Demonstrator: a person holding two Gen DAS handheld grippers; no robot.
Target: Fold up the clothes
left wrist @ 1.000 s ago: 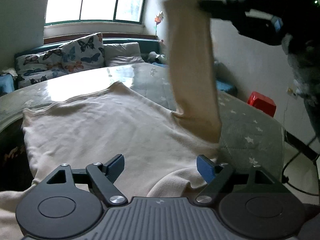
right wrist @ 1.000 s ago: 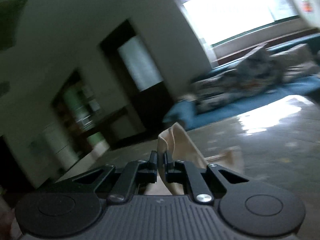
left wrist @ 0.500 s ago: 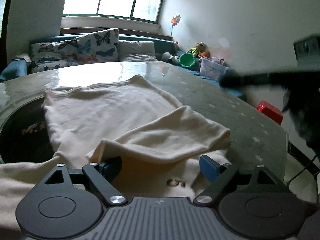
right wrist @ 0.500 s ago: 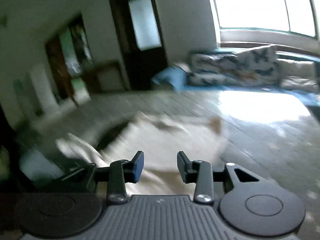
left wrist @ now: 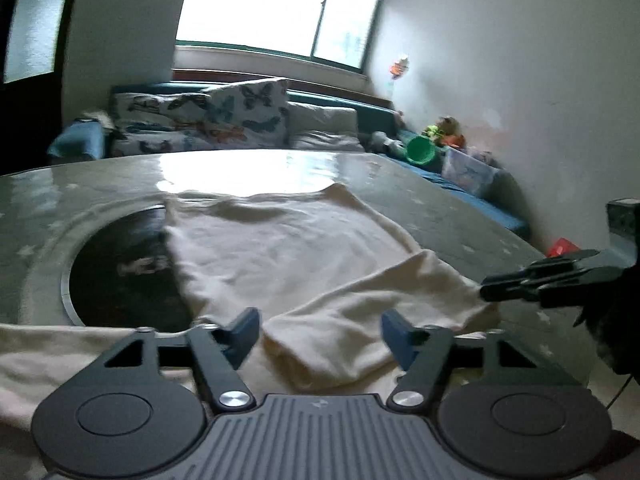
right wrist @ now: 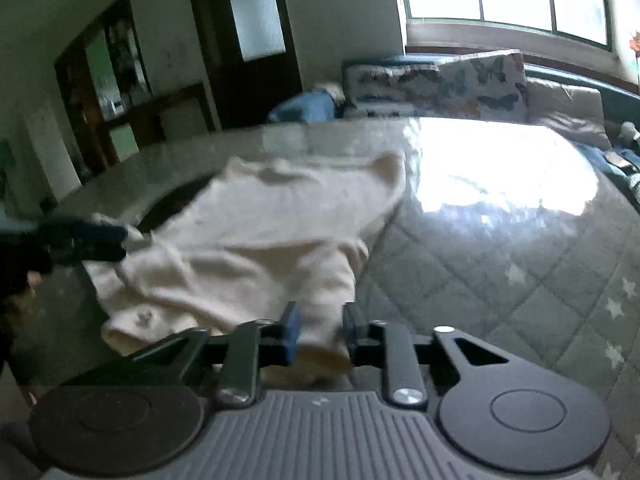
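We find the cream garment (left wrist: 288, 256) spread on the tabletop (left wrist: 460, 208), sleeve folded inward. Right gripper (right wrist: 318, 330) fingers closing on fabric between them; left gripper (left wrist: 320, 334) fingers half-wide, closing — nothing held. Advised: tension both edges evenly.

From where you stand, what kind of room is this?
Most likely a home living room: a sofa with butterfly cushions under a big window, toys in the corner, and a quilt-covered table.
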